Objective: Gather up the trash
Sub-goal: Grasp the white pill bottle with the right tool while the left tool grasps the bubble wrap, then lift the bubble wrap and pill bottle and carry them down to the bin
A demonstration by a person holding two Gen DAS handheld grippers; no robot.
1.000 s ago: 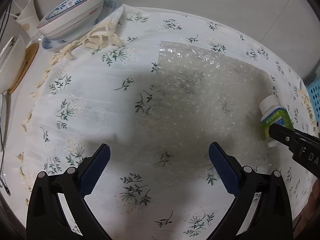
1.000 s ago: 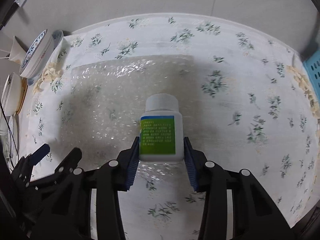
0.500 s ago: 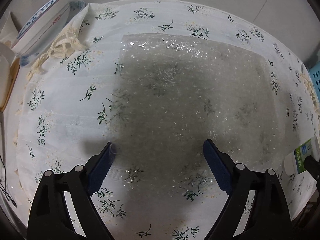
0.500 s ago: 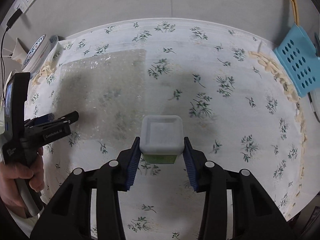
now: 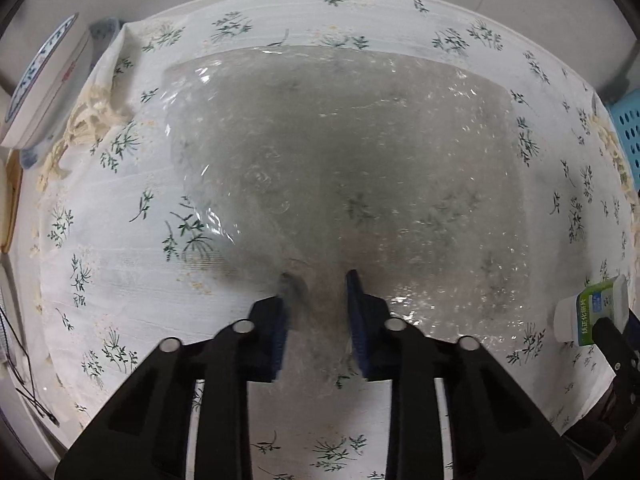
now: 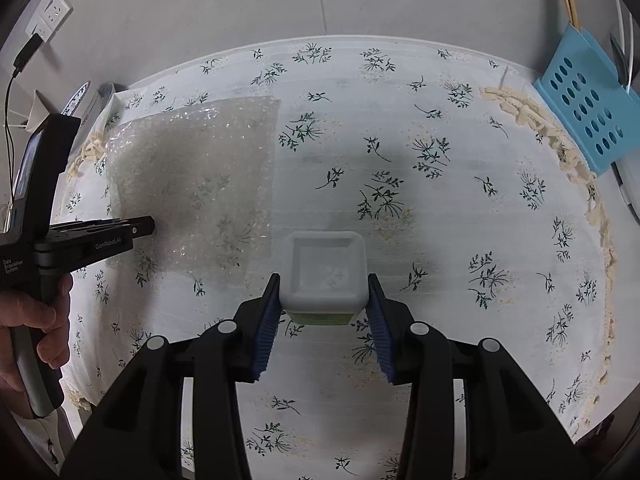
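The left gripper [image 5: 316, 280] points straight down at the table, and its jaws have just been closing on the near edge of the bubble wrap sheet [image 5: 340, 160]. The film bunches up between the blue pads [image 5: 356, 304], so it looks pinched, though blur and the gripper's own shadow make the exact contact hard to read. The rest of the sheet lies spread over the floral tablecloth [image 5: 120, 280], its left side lifting a little.

The right gripper [image 6: 323, 292] is clamped on a white plastic bottle [image 6: 324, 268], pads pressed to both sides. From its own camera only the square bottom and a sliver of green label show; the left wrist view catches the bottle side-on at its right edge, partly cut off.

A person's hand [image 6: 36, 320] grips the left tool's handle at the edge of the right wrist view.

At the table's left rim a blue-patterned bowl [image 5: 44, 84] is half out of frame. On the far right a blue perforated basket [image 6: 588, 108] is cropped, so its contents cannot be seen.
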